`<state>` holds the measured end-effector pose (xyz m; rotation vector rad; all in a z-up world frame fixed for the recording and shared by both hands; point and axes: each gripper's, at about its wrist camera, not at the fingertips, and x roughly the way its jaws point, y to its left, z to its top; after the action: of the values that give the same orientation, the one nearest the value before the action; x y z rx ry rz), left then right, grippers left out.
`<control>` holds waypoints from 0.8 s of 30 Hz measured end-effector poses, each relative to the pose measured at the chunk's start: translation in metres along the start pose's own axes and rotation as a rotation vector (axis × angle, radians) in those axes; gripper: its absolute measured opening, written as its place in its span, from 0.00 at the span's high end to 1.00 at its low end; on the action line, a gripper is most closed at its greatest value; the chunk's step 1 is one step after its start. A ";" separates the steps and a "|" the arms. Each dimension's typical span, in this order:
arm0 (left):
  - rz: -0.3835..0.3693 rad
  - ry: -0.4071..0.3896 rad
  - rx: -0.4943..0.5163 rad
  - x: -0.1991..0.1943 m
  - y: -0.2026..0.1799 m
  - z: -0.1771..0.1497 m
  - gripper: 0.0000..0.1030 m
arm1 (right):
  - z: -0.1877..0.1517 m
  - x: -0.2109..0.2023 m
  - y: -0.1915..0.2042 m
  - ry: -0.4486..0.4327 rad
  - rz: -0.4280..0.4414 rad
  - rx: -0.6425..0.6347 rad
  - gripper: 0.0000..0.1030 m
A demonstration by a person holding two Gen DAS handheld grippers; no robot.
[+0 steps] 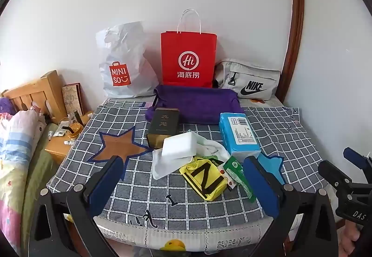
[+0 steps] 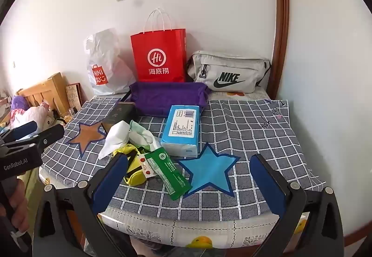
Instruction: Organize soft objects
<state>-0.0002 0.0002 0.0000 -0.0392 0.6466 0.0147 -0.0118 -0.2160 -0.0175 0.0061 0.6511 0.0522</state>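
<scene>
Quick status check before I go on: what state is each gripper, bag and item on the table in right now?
left gripper: open, empty
right gripper: open, empty
red paper bag: upright, handles up
white plastic bag: crumpled, against the wall
grey waist bag: lying flat
purple fabric bin: unfolded
blue tissue pack: lying flat
yellow pouch: lying in the pile

Left gripper's right finger [image 1: 261, 184] is hiding the blue star's [image 1: 272, 164] middle. White foam block [image 1: 180, 145] is covering the dark tin's [image 1: 162, 126] near corner. Tissue pack [image 1: 239, 136] label print: too small.
</scene>
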 end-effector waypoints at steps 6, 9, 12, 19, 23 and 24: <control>0.001 -0.001 -0.024 -0.001 0.003 -0.001 0.00 | 0.010 -0.006 0.006 -0.003 -0.003 -0.003 0.00; -0.007 -0.002 -0.011 -0.002 -0.003 -0.003 0.00 | 0.011 -0.010 0.005 -0.009 0.005 0.009 0.00; -0.001 -0.006 -0.017 -0.002 -0.003 -0.004 0.00 | 0.007 -0.013 0.002 -0.021 0.010 0.016 0.00; -0.003 -0.001 -0.015 -0.005 0.003 0.001 0.00 | 0.007 -0.014 0.005 -0.026 0.015 0.016 0.00; -0.004 -0.003 -0.013 -0.005 0.004 0.001 0.00 | 0.007 -0.015 0.005 -0.032 0.014 0.015 0.00; -0.003 -0.002 -0.014 -0.005 0.004 0.002 0.00 | 0.007 -0.016 0.005 -0.033 0.015 0.016 0.00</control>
<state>-0.0032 0.0037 0.0040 -0.0535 0.6440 0.0158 -0.0206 -0.2118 -0.0025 0.0270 0.6186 0.0612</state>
